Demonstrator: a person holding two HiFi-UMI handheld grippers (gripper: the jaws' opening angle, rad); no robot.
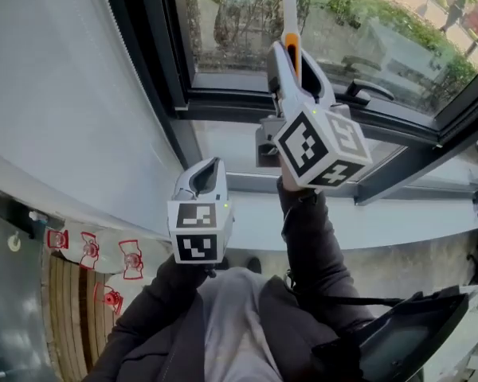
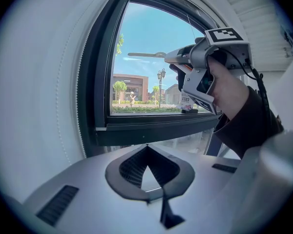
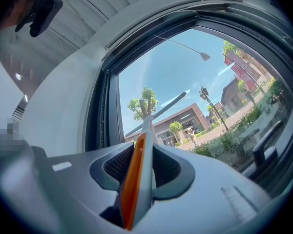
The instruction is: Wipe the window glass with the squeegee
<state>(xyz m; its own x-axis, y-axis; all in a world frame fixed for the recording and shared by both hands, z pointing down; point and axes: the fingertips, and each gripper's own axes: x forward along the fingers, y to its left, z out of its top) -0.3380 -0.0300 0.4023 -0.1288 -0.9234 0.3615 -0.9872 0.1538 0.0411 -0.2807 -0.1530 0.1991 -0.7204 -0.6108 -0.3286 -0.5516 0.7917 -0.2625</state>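
**A slim squeegee held up to a dark-framed window**

At the lower centre of the right gripper view, the smooth orange-and-white plastic handle of the squeegee (image 3: 136, 179) is clamped between the ribbed dark pads of the right gripper (image 3: 139, 167). Its thin straight blade is laid slantwise at the clear window glass (image 3: 185, 72), though contact cannot be told. The pane is bounded by a matt black frame (image 2: 97, 82), with a pale flat sill (image 1: 247, 221) below and a plain white wall (image 1: 64, 94) at the left of the head view. The left gripper (image 2: 149, 167) is held low beside the sill, its jaws closed tip to tip on nothing.
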